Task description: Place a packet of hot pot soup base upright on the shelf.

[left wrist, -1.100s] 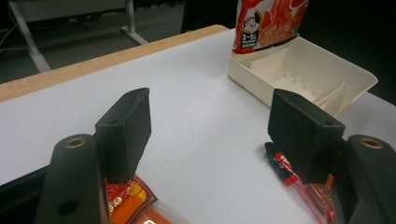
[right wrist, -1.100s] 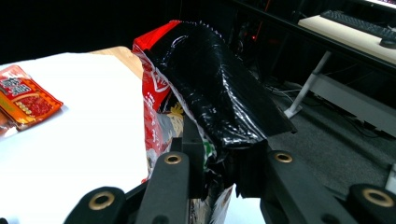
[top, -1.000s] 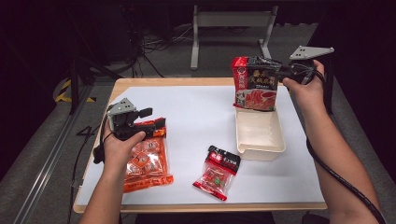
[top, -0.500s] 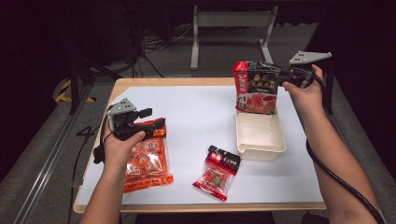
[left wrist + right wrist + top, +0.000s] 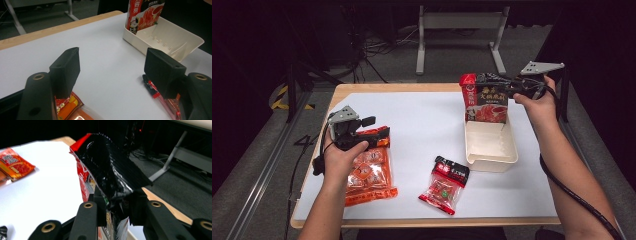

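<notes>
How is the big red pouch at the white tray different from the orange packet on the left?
The red and black pouch stands upright at the far end of the cream tray, its top between the right gripper's jaws; the orange packet lies flat on the white table. The pouch is opaque with a printed front; the orange packet shows small wrapped pieces through clear film. Both are sealed food packs.

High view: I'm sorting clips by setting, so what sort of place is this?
Probably a lab or studio recording station: a white-covered table under bright light amid darkness, loose cables on the floor, and a metal stand behind.
</notes>
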